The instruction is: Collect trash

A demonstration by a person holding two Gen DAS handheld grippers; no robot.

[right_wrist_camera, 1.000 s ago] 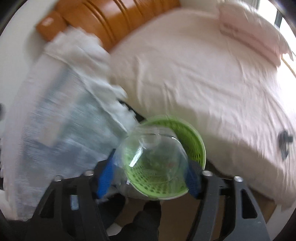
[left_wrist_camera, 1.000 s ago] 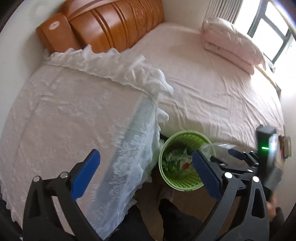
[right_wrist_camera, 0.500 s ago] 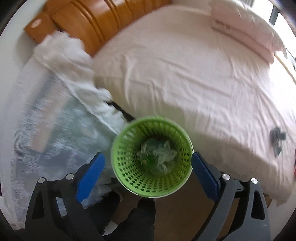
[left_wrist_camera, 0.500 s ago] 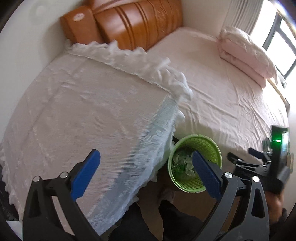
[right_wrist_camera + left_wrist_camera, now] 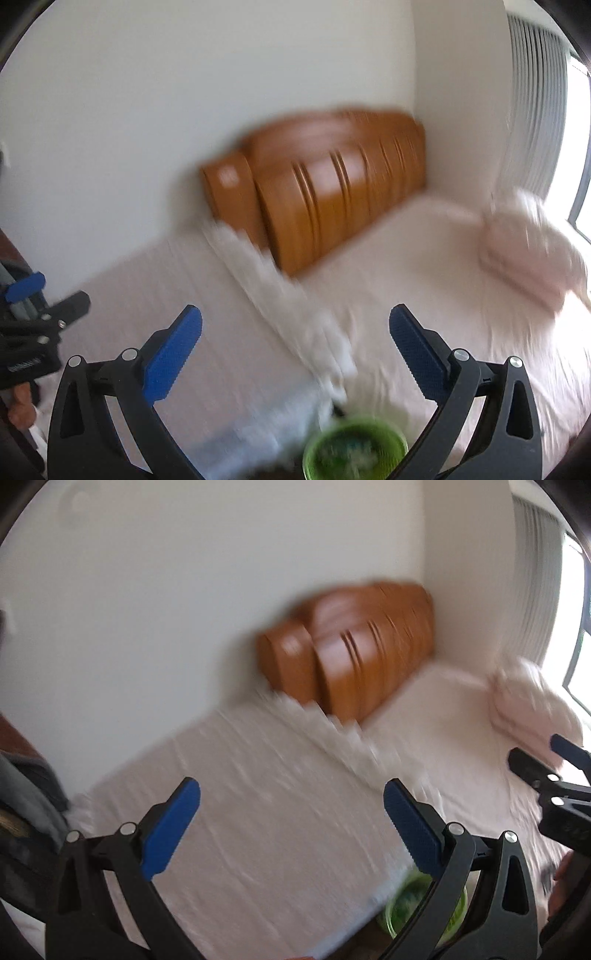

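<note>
— While both views are smearing with blur, what is showing of the left gripper (image 5: 291,823)?

— Its two blue-padded fingers (image 5: 170,829) are standing wide apart, with nothing sitting between them. It is hanging over a table draped in a white lace cloth (image 5: 258,812).

— And the right gripper (image 5: 295,349)?

— Its jaws are gaping just as wide, and nothing is lying between its pads (image 5: 417,360) either. It is hanging above the gap where the cloth's frilly edge (image 5: 280,295) is meeting the bed (image 5: 424,266).

— Where is the trash sitting?

— Down in a green basket (image 5: 354,448) at the bottom edge of the right view, right below the gripper, tucked between the draped table and the bed. Pale crumpled scraps (image 5: 347,452) are lying inside it, though they are too blurred to name. In the left view the same basket (image 5: 410,904) is peeking out behind the left gripper's right finger.

— Are the two grippers showing up in each other's views?

— Yes. The right one is poking in at the far right edge of the left view, and the left one is sitting at the far left of the right view, the two well apart.

— What is filling the background?

— A wooden headboard (image 5: 325,192) is leaning against a white wall (image 5: 184,92), a pink pillow (image 5: 528,251) is lying on the bed near a bright window (image 5: 580,147), and a pale curtain (image 5: 535,110) is hanging beside it.
</note>
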